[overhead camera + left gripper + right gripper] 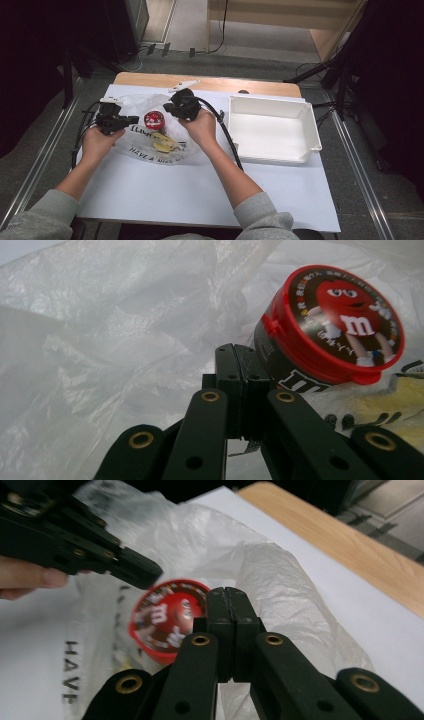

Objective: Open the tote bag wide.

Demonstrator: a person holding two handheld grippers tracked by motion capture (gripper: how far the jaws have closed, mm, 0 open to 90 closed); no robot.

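A clear plastic bag [142, 150] with black lettering lies on the white-covered table. Inside it sit a round red M&M's tin [154, 120] and something yellow [162, 144]. My left gripper [134, 119] is at the bag's left edge, jaws pressed together with a sliver of film between them. In the left gripper view, the tin [335, 335] is just right of its tips [240, 351], with bag film [125, 330] behind. My right gripper [168, 106] is shut at the bag's far edge. In its view the film [280, 580] folds around the tips [226, 594], with the tin [165, 620] beyond and the left gripper [150, 575] above it.
An empty white tray [315, 125] stands on the right side of the table. A small white object [182, 85] lies on the bare wooden strip [260, 86] at the far edge. Cables trail from both grippers across the sheet.
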